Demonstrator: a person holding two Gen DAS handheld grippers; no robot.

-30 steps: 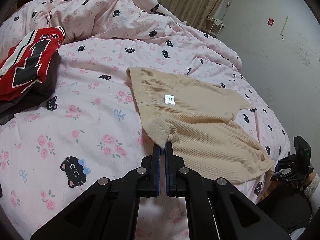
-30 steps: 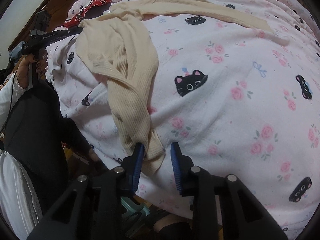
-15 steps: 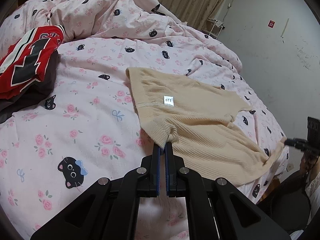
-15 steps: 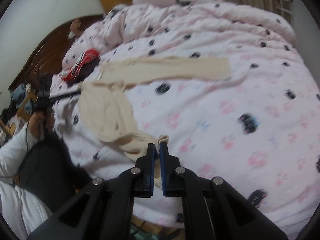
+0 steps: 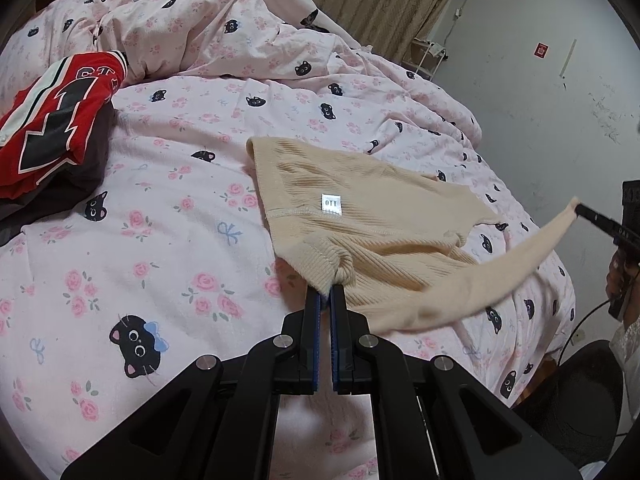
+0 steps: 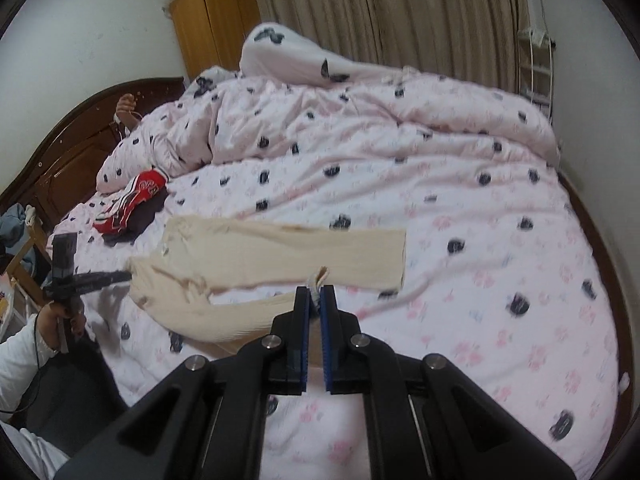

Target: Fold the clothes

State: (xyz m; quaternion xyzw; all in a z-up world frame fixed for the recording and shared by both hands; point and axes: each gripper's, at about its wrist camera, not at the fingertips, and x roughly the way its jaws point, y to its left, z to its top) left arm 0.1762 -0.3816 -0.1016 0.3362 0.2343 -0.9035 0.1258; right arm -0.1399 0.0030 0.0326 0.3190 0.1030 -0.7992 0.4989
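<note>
A cream ribbed sweater [image 5: 360, 220] lies on the pink cat-print bed [image 5: 160, 240], a small white size label on it. My left gripper [image 5: 325, 295] is shut on its ribbed hem corner near the bed's front. One sleeve [image 5: 500, 276] stretches up off the bed to the right, its cuff pinched by my right gripper [image 5: 580, 211]. In the right wrist view my right gripper [image 6: 316, 295] is shut on that cuff, with the sweater [image 6: 288, 252] spread beyond it and the left gripper [image 6: 100, 279] at its left end.
A folded red jersey on dark clothes [image 5: 52, 128] sits at the bed's left. A bunched duvet [image 6: 360, 120] fills the far side. A dark wooden headboard [image 6: 60, 160], a wooden cabinet [image 6: 216, 28] and curtains stand behind. The person's sleeve and hand [image 6: 52, 320] are at left.
My right gripper shut on the sleeve cuff and lifted it up and away from the bed edge, stretching the sleeve out. The left gripper kept its hold in place.
</note>
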